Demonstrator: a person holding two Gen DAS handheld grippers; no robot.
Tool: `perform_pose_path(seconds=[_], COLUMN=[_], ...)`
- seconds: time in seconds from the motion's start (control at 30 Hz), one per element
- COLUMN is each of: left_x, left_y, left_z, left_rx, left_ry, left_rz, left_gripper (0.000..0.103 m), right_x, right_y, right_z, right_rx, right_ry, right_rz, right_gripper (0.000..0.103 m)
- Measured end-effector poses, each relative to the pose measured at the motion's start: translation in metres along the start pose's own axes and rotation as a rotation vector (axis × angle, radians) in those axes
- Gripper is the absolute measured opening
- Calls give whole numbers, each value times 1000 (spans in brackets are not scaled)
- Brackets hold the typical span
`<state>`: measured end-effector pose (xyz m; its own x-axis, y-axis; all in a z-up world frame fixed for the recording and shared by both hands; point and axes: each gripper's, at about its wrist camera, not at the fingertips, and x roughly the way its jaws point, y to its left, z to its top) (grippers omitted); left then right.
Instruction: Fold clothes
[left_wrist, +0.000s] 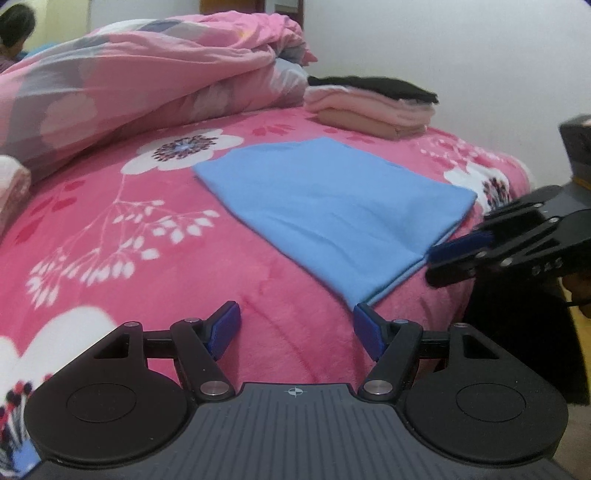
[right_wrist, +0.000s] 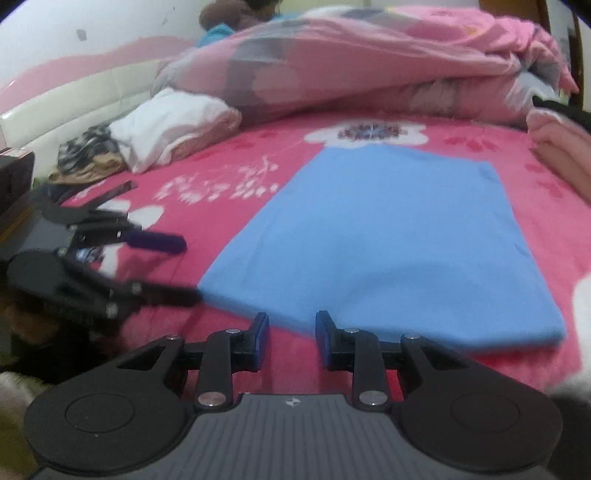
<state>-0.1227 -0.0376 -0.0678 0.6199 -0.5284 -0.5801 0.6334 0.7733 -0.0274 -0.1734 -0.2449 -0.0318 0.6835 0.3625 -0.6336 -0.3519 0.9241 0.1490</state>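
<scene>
A folded light-blue cloth (left_wrist: 332, 206) (right_wrist: 388, 251) lies flat on the pink flowered bed cover (left_wrist: 147, 258). My left gripper (left_wrist: 295, 321) is open just short of the cloth's near corner, and its right fingertip (left_wrist: 364, 317) is almost at that corner. In the right wrist view the left gripper (right_wrist: 173, 267) is blurred, with one finger reaching the cloth's left corner. My right gripper (right_wrist: 291, 326) (left_wrist: 448, 260) has its jaws a narrow gap apart at the cloth's near edge, and nothing is pinched between them.
A bunched pink duvet (left_wrist: 129, 85) fills the back of the bed. A stack of folded pink, tan and black clothes (left_wrist: 369, 107) sits beyond the blue cloth. A white bundle (right_wrist: 173, 125) and patterned garments (right_wrist: 88, 151) lie by the headboard (right_wrist: 74, 99). A person (left_wrist: 16, 26) sits far back.
</scene>
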Motion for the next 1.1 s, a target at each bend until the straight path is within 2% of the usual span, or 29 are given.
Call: perform_pose_path(seconds=[0.1,0.23,0.33,0.43,0.5,0.57,0.63,0.77,0.9,1.0,1.1], left_x=[-7,-10,-11,-6,0,8,14,36,60,70,61], left_y=[10,21,29,33,32,28,22,6,-5,-4,6], left_z=[3,12,17,19,21,25,30,42,47,39,31], left_rx=[-44,-104,-152,-172,-169,-159,-139,-129,-122,-122,-135], left_ry=[-18,-32,-42,-42,-37,-35,-42,-45,-31,1,-8], left_rz=[9,34,40,45,36,27,16,-20,-35,-40,-58], left_gripper=[68,68,68,69,69,69,69,69,69,69,69], right_x=[-12,6,28,30,19,8,-2,-21,-21,-26,-33], right_y=[1,17,28,36,34,24,11,-20,-46,-66,-90], right_z=[10,30,28,6,-4,-9,-9,4,14,11,-3], right_rx=[1,-54,-99,-134,-128,-71,-3,116,170,188,234], right_ry=[-39,-134,-122,-88,-69,-52,-66,-176,-228,-231,-186], right_rz=[-20,10,33,39,65,77,59,11,-68,-117,-178], right_gripper=[30,29,29,30,30,29,29,30,30,30,30])
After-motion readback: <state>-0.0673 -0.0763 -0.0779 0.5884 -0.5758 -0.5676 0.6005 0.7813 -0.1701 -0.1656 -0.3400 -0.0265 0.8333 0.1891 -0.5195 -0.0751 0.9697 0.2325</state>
